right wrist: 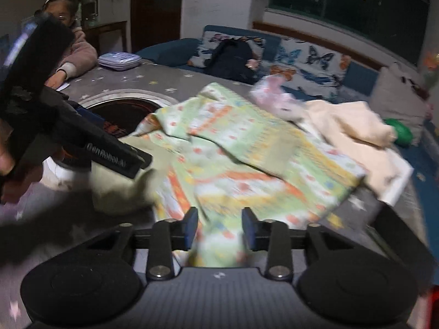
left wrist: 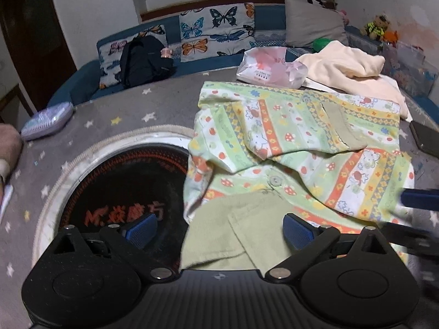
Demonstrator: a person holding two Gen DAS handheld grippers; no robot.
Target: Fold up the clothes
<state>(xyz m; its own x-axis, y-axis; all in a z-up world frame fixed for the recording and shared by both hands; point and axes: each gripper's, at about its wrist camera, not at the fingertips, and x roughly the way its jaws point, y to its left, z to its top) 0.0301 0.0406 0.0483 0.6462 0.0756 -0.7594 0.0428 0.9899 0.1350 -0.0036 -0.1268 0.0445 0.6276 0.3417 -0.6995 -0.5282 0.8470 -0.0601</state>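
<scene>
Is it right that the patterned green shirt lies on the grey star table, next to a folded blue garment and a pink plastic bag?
Not quite: the garment next to the patterned green shirt is cream, not blue, as the left wrist view shows. The shirt does lie on the grey star table, near the pink plastic bag.

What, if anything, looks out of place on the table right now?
The patterned shirt lies crumpled, one edge drooping over the round stove opening in the table.
</scene>
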